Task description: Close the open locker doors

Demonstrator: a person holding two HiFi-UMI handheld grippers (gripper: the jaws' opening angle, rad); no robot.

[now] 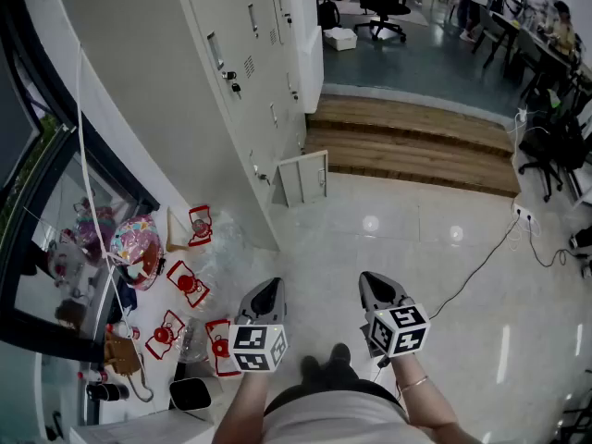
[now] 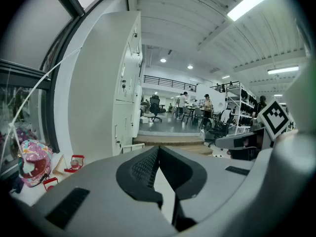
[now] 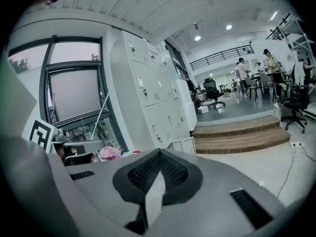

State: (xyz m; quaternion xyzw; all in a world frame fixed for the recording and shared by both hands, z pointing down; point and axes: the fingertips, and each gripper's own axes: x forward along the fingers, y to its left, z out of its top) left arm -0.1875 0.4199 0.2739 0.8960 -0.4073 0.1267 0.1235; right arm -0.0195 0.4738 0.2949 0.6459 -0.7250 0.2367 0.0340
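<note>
I find the open locker door (image 1: 305, 178) at floor level, well ahead and between both grippers. The left gripper (image 1: 265, 294) sits marginally nearer than the right gripper (image 1: 375, 287). Both have their jaws together and hold nothing.

You are finding no words or numbers that can be read, the white cube with black square markers (image 1: 258, 349) on your left gripper (image 1: 266, 292) and the matching cube (image 1: 400, 329) on your right gripper (image 1: 376, 287) are showing only coded patterns, anything on the doors of the tall white metal lockers (image 1: 242, 58) is appearing too small to read
</note>
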